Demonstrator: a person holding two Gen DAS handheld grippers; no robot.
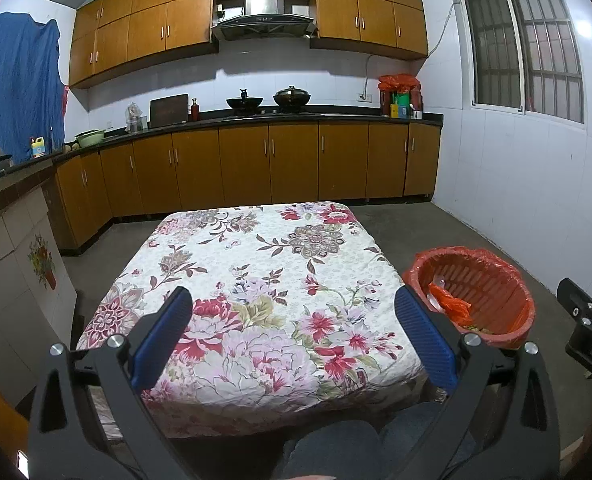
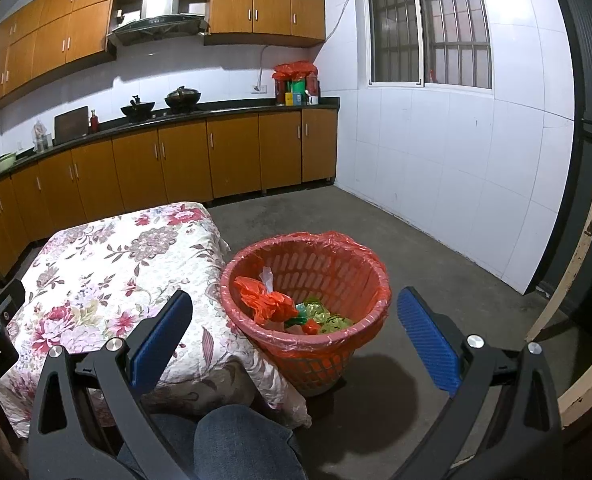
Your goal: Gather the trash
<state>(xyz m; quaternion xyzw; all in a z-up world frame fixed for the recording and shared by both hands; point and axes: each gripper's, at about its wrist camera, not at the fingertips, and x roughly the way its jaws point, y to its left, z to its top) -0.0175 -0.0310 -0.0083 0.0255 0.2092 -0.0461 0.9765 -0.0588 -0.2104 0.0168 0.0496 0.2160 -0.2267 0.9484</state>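
Observation:
A red mesh trash basket (image 2: pixel 336 344) with a red plastic liner stands on the floor right of the table; it also shows in the left wrist view (image 1: pixel 508 276). Inside lie a crumpled orange bag (image 2: pixel 267 300), green wrappers (image 2: pixel 324 314) and a clear scrap. My left gripper (image 1: pixel 291 300) is open and empty above the near part of the floral tablecloth (image 1: pixel 255 272). My right gripper (image 2: pixel 293 304) is open and empty, held above and just in front of the basket. No loose trash shows on the cloth.
The low table (image 2: pixel 107 264) touches the basket's left side. Brown kitchen cabinets (image 1: pixel 255 164) line the back wall. A white tiled wall (image 2: pixel 436 184) is at the right. A worn wooden frame (image 2: pixel 584 264) stands far right. My knees (image 2: pixel 239 444) are below.

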